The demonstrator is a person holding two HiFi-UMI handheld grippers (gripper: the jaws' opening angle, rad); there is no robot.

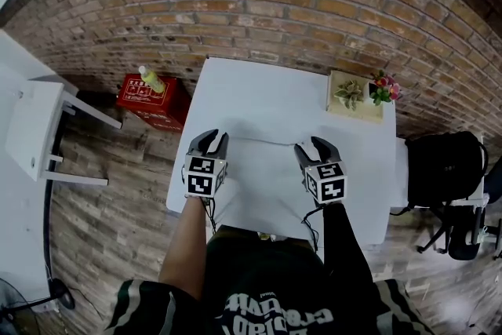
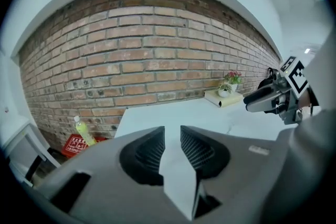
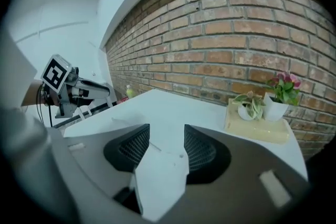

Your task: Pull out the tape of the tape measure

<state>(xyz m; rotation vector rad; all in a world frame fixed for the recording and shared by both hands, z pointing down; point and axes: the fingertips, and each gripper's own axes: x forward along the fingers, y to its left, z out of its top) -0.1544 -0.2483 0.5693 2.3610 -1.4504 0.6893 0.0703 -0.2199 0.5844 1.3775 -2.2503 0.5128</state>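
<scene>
Left gripper and right gripper hovering over table, jaws gaping, holding nothing. No tape measure showing: risking grabbing blindly.

Bench plain white. Brick wall red-brown with pale mortar lines. Floor grey-brown wood planks. Crate red with white print. Bottle yellow-green. Left tool and right tool black, each with a cube in a black-and-white square pattern. Flowers pink with green leaves. Bag black.
</scene>
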